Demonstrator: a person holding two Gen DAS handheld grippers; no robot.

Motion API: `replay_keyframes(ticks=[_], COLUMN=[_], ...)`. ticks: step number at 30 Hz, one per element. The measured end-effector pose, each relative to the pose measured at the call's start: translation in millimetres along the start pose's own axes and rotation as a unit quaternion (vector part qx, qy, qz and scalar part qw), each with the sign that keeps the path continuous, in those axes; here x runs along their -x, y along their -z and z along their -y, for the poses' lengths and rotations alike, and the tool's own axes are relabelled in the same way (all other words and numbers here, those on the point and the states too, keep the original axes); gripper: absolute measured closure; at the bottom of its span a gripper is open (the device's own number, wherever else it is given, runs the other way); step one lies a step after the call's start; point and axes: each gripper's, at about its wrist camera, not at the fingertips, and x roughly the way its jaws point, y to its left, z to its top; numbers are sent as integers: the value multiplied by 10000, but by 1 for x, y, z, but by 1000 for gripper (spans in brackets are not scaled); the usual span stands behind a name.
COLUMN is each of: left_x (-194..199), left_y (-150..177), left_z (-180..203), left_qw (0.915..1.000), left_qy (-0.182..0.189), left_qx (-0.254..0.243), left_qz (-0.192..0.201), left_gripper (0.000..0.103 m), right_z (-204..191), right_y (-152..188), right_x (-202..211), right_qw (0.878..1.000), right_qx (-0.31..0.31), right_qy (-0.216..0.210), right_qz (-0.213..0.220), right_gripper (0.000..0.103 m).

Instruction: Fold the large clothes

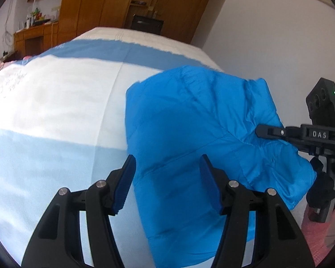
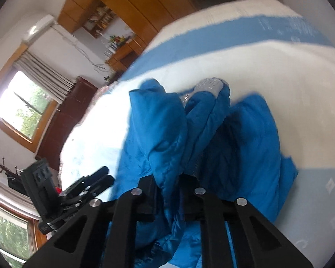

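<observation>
On the bed (image 1: 44, 102), nearest the cameras, the left gripper (image 1: 167, 183) hovers with jaws apart over the blue jacket (image 1: 189, 122), gripping nothing. Just beyond, the right gripper (image 2: 167, 192) is clamped on a bunched fold of it. Wooden wardrobes (image 1: 114, 0) stand behind.

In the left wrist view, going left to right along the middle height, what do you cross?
Bed cover → blue jacket → right gripper, shut on the jacket's edge → white wall behind it.
</observation>
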Motion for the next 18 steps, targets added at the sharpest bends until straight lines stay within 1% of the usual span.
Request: replay_keyframes(ticks=[4, 6, 8, 10, 15, 18], left_x=[8, 8, 0, -11, -37, -47], left_y=[-9, -9, -8, -5, 5, 9], left_z=[29, 44, 54, 58, 55, 51], left_qw=[9994, 9986, 9982, 9978, 9975, 9970], left_qy=[204, 311, 301, 341, 255, 203], left_qx=[-236, -402, -510, -560, -547, -637], left_qz=[170, 172, 101, -63, -366, -390], left_gripper=[45, 45, 45, 46, 47, 45], right_z=[-1, 7, 16, 33, 68, 87], right_y=[-5, -2, 2, 10, 32, 48], right_x=[37, 51, 57, 56, 37, 29], right_qw=[9993, 9989, 9988, 9987, 9985, 9981], right_qx=[121, 82, -38, -193, -454, -565], right_qy=[-40, -55, -25, 46, 226, 173], right_qz=[347, 456, 491, 461, 221, 198], right_gripper=[91, 91, 91, 91, 90, 88])
